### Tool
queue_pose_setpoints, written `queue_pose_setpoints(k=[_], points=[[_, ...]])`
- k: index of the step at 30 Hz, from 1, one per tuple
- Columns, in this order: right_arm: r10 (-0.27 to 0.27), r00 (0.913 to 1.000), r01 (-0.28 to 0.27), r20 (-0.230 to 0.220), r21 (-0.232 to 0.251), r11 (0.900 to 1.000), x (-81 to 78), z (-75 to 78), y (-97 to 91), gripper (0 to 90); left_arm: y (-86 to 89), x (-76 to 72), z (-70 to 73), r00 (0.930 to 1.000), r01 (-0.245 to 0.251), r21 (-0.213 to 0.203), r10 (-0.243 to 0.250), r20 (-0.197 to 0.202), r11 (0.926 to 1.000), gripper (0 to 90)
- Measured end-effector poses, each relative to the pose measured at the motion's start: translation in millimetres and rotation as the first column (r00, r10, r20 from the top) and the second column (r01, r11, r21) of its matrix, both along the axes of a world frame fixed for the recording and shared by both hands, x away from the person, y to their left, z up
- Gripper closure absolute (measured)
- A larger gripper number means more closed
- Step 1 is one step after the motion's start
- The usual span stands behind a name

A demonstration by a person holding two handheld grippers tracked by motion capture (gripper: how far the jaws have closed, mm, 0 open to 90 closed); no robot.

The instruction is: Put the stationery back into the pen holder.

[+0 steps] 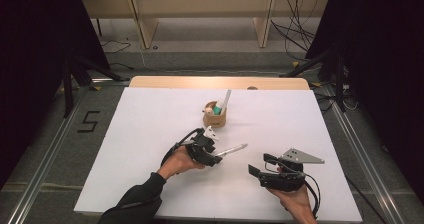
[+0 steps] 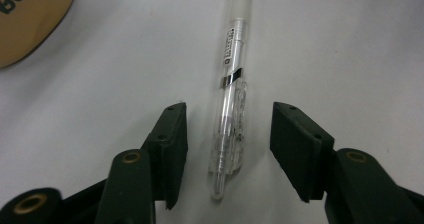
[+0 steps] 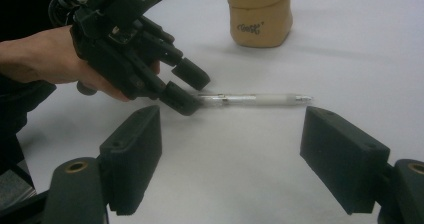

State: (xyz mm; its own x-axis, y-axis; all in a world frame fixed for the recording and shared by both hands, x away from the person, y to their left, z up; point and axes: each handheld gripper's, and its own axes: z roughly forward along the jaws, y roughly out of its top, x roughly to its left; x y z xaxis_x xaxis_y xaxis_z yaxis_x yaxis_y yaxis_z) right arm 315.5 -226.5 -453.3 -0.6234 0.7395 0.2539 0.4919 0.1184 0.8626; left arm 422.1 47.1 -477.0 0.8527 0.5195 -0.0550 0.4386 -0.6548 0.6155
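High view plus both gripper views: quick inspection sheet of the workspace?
Surface: white board, on a wooden table.
Job's things: clear pen lying flat; tan cup holding pens.
Clutter: nothing seen.
Grippers: left gripper straddles the pen's end, pads apart from it; right gripper open, nothing between the jaws.
Cables: black cable trails from the left gripper; loose wires on the floor.
Surroundings: wooden frame, dark curtains.

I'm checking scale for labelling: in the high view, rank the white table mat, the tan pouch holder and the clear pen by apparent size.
1. White table mat, by far the largest.
2. Clear pen: longer than the pouch, but thin.
3. Tan pouch holder: bulkier yet shorter, so these last two are close.
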Motion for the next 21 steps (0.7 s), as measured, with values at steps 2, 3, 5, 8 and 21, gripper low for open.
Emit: queue_pose_setpoints(k=[2, 3, 5, 8, 21], points=[[0.001, 1.0, -0.001, -0.001, -0.002, 1.0, -0.3, -0.6, -0.1, 25.5, -2.1, -0.7, -0.1, 1.0, -0.001, 0.0, 0.001, 0.004, 1.0, 51.8], [0.003, 1.0, -0.003, 0.0, -0.004, 1.0, -0.4, -0.8, 0.1, 25.5, -2.6, -0.3, -0.1, 1.0, 0.006, 0.009, -0.006, 0.006, 0.9999, 52.6], [0.006, 1.0, -0.006, -0.006, -0.006, 1.0, -1.5, -0.8, 1.2, 25.6, -4.5, -0.4, -1.2, 1.0, -0.001, 0.013, 0.001, 0.008, 0.9999, 54.1], [0.013, 0.9999, -0.013, -0.001, -0.014, 0.9998, -2.9, -0.5, 2.7, 25.8, -6.1, -0.5, -1.9, 0.9998, 0.004, 0.029, -0.004, 0.019, 0.9996, 56.6], [0.018, 0.9998, -0.018, -0.002, -0.014, 0.9997, -4.3, -1.3, 4.3, 26.3, -7.4, -2.6, -1.7, 0.9992, 0.015, 0.044, -0.016, 0.036, 0.9989, 73.1]])
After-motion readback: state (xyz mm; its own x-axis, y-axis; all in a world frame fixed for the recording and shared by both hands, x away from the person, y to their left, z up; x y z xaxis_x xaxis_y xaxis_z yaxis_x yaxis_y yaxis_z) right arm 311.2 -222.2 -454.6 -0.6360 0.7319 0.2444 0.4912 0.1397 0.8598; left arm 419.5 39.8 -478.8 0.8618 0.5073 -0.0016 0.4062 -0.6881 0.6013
